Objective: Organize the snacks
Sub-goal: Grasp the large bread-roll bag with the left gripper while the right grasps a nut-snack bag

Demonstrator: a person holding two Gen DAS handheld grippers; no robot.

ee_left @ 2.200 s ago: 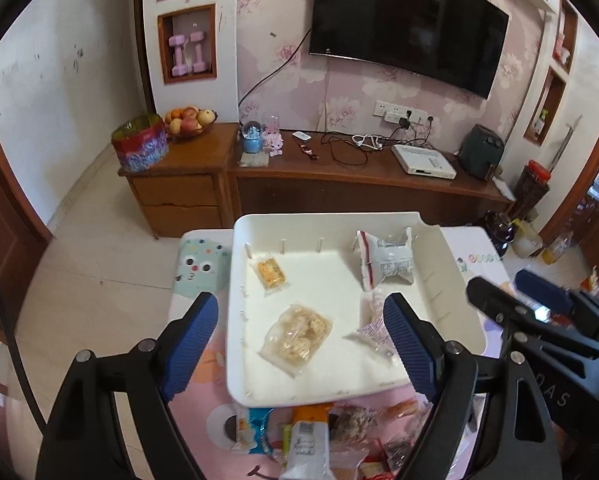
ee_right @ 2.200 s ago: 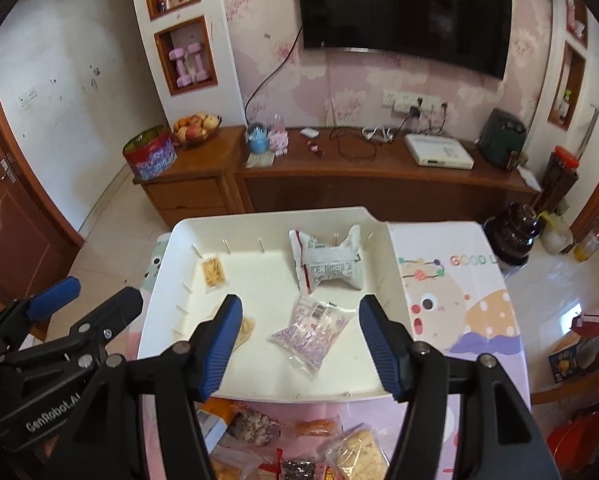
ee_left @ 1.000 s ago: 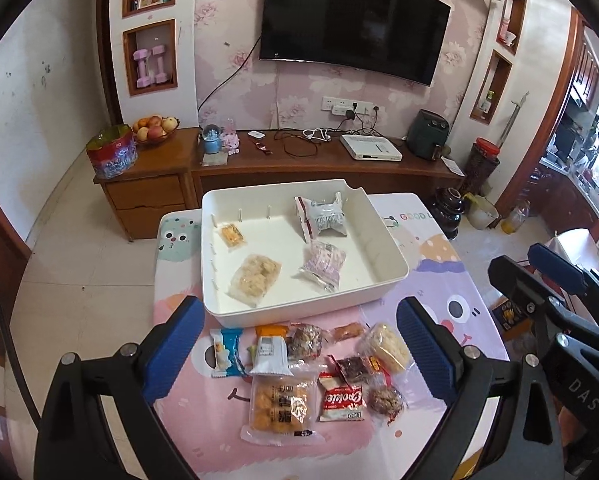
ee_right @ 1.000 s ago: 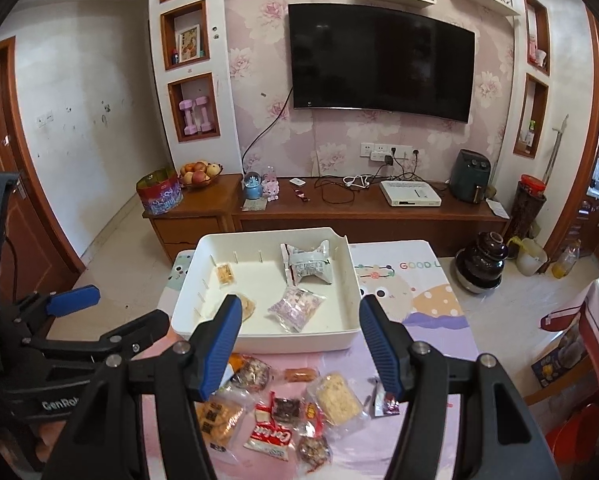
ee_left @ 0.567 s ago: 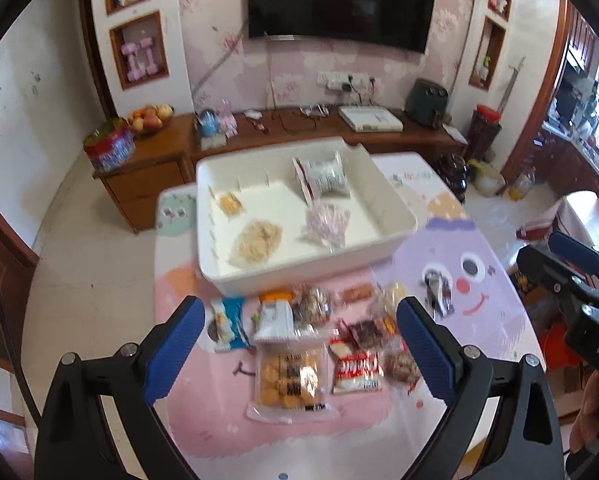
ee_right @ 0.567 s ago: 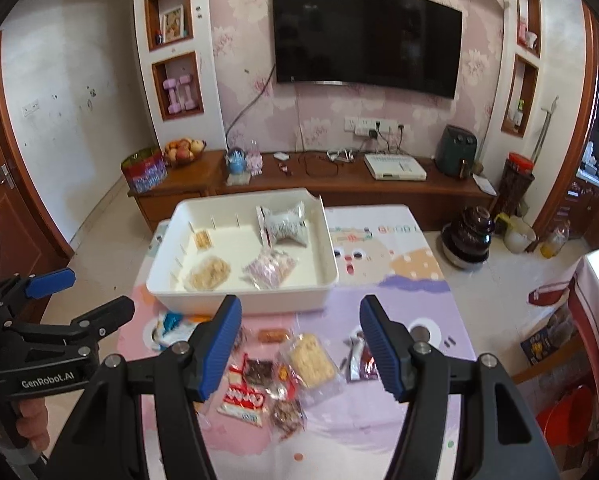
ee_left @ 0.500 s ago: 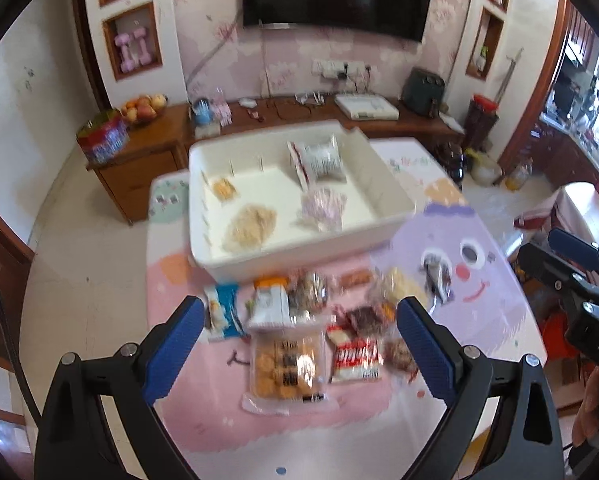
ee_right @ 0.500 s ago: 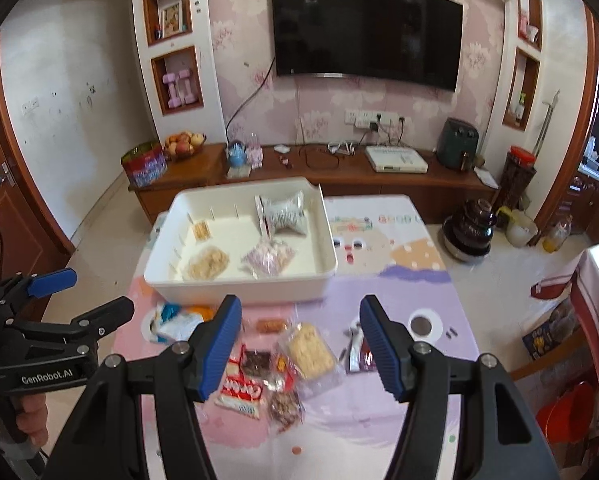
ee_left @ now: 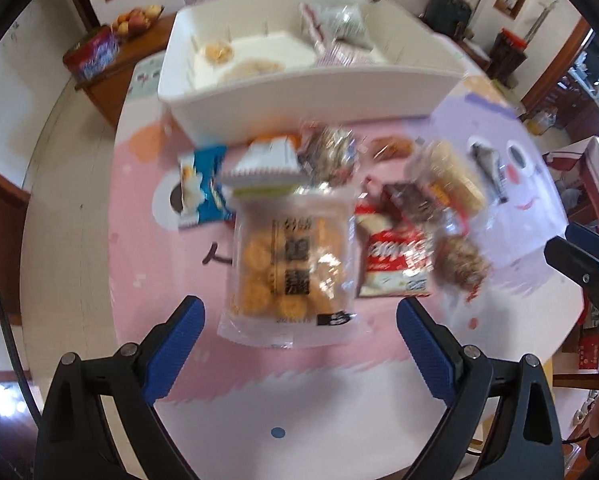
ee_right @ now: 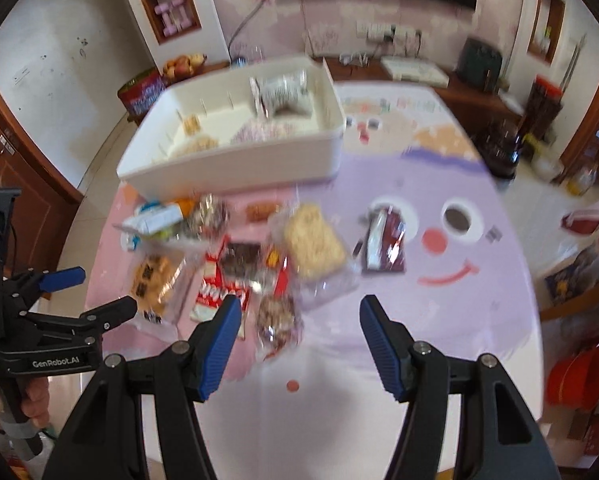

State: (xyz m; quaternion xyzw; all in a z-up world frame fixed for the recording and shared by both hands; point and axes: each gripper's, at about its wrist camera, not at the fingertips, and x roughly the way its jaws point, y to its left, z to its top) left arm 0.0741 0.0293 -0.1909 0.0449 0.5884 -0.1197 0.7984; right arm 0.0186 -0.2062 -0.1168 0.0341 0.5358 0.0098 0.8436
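Both frames are blurred by motion, so small print on the wrappers cannot be read. The left tongs (ee_left: pixel 299 340) are held wide open above the near part of the counter (ee_left: pixel 299 392), with nothing between the blue pads (ee_left: pixel 175 344). Just beyond them a clear bag of round yellow biscuits (ee_left: pixel 291 260) is seen lying flat on the pink cloth. A blue packet (ee_left: pixel 201 188) is placed at its far left, and a white-and-green pack (ee_left: pixel 267 166) overlaps its far end. To its right a red-and-white packet (ee_left: pixel 395 260) is laid, touched by a dark brown snack (ee_left: pixel 413 200) and a pale crispy bar in clear wrap (ee_left: pixel 451 176).

The right tongs (ee_right: pixel 299 334) are likewise spread apart and empty, held over the near edge. A small brown-speckled packet (ee_right: pixel 277 320) lies just ahead of the left pad. A dark maroon packet (ee_right: pixel 385 246) is set apart from the heap, toward the right side of the counter, on the lilac face print.

Toward the far edge a white bin (ee_right: pixel 239 160) is stood, in which a few snacks are already held: a white printed bag (ee_right: pixel 281 94) against the far wall and some pale pieces lower down. The loose snacks are gathered between the bin and the tongs.
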